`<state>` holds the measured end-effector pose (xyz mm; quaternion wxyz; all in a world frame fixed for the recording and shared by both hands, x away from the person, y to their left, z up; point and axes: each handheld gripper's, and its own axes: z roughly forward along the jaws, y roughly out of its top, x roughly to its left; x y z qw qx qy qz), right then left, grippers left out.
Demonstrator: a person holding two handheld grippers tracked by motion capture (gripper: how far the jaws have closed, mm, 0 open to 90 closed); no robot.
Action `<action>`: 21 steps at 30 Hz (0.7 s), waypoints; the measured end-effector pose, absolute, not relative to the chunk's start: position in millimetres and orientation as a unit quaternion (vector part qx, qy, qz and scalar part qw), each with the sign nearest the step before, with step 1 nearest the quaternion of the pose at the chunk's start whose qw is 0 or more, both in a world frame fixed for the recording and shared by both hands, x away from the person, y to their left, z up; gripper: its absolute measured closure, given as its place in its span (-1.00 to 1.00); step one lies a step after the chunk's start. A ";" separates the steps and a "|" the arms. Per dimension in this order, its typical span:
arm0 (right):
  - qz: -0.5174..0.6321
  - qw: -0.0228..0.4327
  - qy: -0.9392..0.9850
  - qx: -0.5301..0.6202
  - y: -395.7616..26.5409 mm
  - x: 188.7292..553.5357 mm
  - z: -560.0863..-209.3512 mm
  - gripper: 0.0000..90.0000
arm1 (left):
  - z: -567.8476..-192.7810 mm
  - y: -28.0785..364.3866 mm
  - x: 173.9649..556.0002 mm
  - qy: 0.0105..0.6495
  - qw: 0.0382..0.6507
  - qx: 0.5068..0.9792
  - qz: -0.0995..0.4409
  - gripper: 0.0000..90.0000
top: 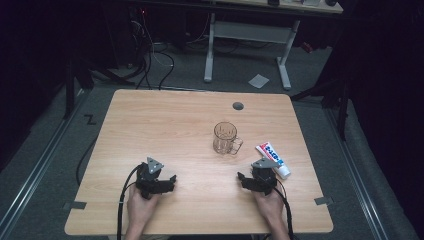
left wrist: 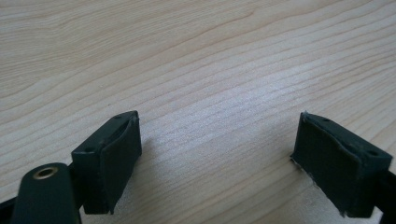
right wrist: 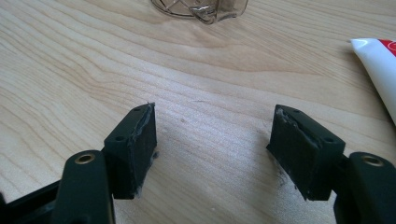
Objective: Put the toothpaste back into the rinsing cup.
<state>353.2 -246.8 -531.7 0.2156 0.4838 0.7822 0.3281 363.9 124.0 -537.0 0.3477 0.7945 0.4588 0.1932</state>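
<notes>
Pale rectangular wooden tabletop is carrying everything, with a person's two hands resting at its near edge, each holding a black two-jaw gripper whose jaws are standing wide apart and clasping nothing. Left gripper is sitting low over bare wood, while the right gripper is facing a clear ribbed glass mug with its handle turned toward the right. Smallest, the white toothpaste tube with red and blue print is lying flat just right of the right gripper, its long axis running diagonally, its cap end pointing toward the near right corner.
</notes>
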 end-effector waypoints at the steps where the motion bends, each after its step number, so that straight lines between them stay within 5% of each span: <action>1: 0.328 0.216 0.782 0.484 -246.8 353.2 -531.7 -0.29 | -537.0 124.0 363.9 0.459 0.348 0.795 0.193 -0.66; 21: 0.329 0.223 0.777 0.488 -262.8 337.9 -524.5 -0.09 | -536.8 123.9 363.7 0.457 0.347 0.796 0.192 -0.66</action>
